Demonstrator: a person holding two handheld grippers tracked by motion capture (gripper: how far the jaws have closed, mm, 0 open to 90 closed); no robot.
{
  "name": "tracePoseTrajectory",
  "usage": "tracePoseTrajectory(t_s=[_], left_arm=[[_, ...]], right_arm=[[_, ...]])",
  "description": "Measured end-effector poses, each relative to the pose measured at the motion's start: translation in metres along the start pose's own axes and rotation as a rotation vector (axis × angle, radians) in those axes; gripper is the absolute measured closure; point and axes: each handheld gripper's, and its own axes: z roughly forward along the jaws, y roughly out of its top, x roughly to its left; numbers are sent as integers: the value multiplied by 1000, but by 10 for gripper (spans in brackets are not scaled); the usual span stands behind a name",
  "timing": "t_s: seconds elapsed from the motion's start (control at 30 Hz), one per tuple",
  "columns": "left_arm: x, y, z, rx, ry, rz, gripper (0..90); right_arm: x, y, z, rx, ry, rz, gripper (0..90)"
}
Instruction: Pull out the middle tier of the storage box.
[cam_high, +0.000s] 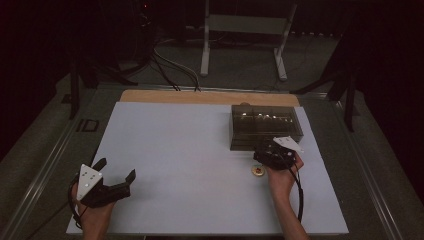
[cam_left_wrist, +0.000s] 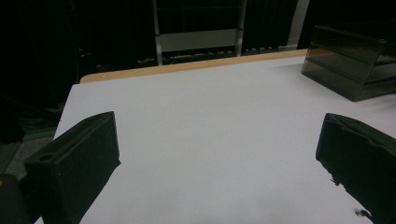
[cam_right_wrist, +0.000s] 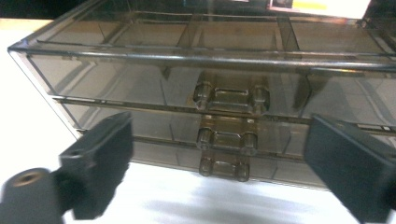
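White sheet (cam_high: 190, 160) covers the bench. Smoked clear drawer box (cam_high: 265, 126) stands at its far right; three stacked drawer handles (cam_right_wrist: 231, 140) face the right hand-held gripper (cam_right_wrist: 219, 158), whose jaws are released, spread either side of them without touching. Left hand-held gripper (cam_high: 117, 170) rests at the near left, jaws released. Small round gold object (cam_high: 258, 171) lies beside the right hand.

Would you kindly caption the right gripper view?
Open right gripper faces the handles of a smoky clear drawer box.
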Motion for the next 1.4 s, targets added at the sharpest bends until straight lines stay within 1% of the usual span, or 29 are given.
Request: tracePoseTrajectory(t_s=[0.07, 0.13, 0.2, 0.3, 0.43, 0.7, 0.8, 1.0, 1.13, 1.17, 1.23, 1.3, 1.4], left_arm=[[0, 0, 0, 3, -3, 0, 9], [0, 0, 0, 3, -3, 0, 9], [0, 0, 0, 3, -3, 0, 9], [1, 0, 0, 3, -5, 0, 9], [0, 0, 0, 4, -6, 1, 9], [0, 0, 1, 7, -7, 4, 9], [0, 0, 1, 9, -8, 4, 9], [0, 0, 1, 9, -9, 4, 9], [0, 0, 1, 7, -9, 3, 9], [1, 0, 1, 7, -9, 3, 9], [0, 0, 1, 8, -9, 3, 9], [0, 0, 1, 8, -10, 4, 9], [0, 0, 1, 8, -10, 4, 9]], right_arm=[[2, -1, 1, 0, -26, -6, 175], [3, -3, 2, 6, -42, -9, 236], [4, -4, 4, 17, -70, 3, 270], [4, -5, 5, 28, -83, 7, 328], [4, -7, 8, 42, -79, 14, 391], [5, -11, 12, 62, -96, 37, 444], [5, -11, 12, 60, -103, 54, 455], [7, -12, 13, 60, -118, 67, 494], [8, -12, 13, 59, -118, 71, 501], [9, -12, 13, 58, -124, 84, 514], [10, -12, 13, 56, -125, 87, 519], [10, -12, 13, 53, -124, 105, 535], [12, -12, 13, 44, -129, 113, 551]])
